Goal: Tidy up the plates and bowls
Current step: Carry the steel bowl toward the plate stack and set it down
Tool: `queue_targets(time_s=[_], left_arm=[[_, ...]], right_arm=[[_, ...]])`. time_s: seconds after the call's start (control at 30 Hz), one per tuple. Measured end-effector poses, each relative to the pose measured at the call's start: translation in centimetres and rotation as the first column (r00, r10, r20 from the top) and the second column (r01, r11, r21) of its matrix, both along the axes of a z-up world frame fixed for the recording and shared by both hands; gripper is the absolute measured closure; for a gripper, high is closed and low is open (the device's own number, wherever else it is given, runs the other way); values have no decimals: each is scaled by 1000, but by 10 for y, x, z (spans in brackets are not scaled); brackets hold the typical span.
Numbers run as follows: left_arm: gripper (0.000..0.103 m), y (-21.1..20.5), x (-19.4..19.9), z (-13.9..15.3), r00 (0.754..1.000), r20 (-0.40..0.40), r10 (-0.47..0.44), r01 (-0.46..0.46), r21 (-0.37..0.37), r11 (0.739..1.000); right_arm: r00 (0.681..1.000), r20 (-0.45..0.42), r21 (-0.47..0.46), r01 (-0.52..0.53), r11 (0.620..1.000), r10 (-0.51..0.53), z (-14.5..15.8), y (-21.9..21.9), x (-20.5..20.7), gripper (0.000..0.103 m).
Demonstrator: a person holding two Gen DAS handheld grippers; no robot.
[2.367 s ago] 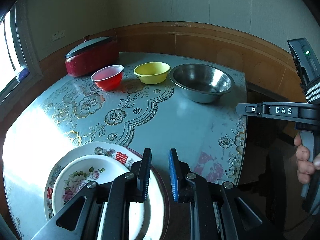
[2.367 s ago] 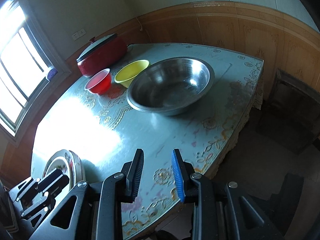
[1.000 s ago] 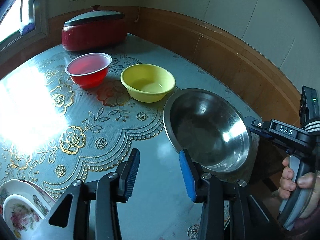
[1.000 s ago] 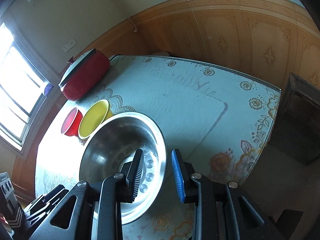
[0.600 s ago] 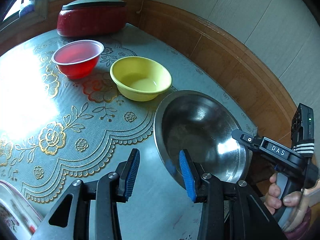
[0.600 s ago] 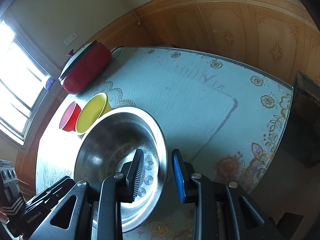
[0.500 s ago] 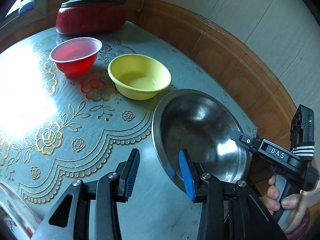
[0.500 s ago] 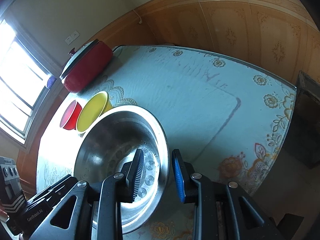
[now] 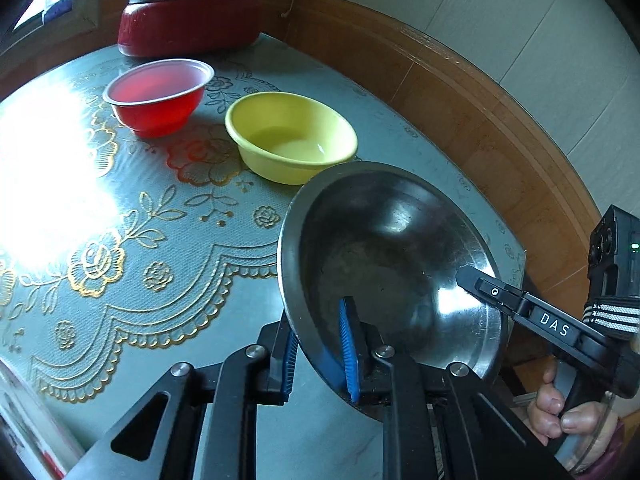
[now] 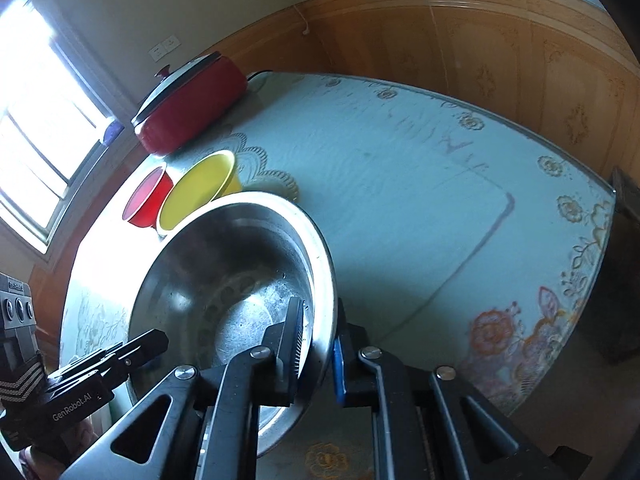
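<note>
A large steel bowl [image 9: 392, 256] is tilted and lifted between both grippers. My left gripper [image 9: 318, 354] is shut on its near-left rim, one blue pad inside and one outside. My right gripper [image 10: 318, 340] is shut on the opposite rim of the steel bowl [image 10: 224, 280], and it shows in the left wrist view [image 9: 476, 280] at the bowl's right edge. A yellow bowl [image 9: 290, 136] and a red bowl [image 9: 158, 96] stand on the table behind it; both also show in the right wrist view, yellow bowl [image 10: 196, 192] and red bowl [image 10: 146, 198].
A red lidded cooker [image 9: 188, 16] stands at the back by the window. The table [image 10: 420, 208] has a flowered plastic cover. A wooden wall panel [image 9: 460, 92] runs close behind. The edge of a patterned plate [image 9: 24, 420] shows at the lower left.
Both grippers came to the steel bowl from opposite sides and closed on its rim. The bowl has tipped up off the table.
</note>
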State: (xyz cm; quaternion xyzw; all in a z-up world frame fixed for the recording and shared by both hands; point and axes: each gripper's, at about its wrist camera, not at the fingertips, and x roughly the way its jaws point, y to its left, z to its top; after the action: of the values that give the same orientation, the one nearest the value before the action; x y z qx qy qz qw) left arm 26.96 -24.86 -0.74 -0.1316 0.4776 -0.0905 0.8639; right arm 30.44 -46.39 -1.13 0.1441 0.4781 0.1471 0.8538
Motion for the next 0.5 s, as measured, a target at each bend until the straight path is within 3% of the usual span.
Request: queue_targets(time_s=[0.4,0.5], left_arm=[[83,28,-41,6,997,17,79,-80,39,996],[82,32,-44,4,995,3,98,-98,45,994]], right_arm=[[995,-4,11,-101,995,101,-1,32,-7,91],[992,-38,39,-120,992,122,-2,39,-7,91]])
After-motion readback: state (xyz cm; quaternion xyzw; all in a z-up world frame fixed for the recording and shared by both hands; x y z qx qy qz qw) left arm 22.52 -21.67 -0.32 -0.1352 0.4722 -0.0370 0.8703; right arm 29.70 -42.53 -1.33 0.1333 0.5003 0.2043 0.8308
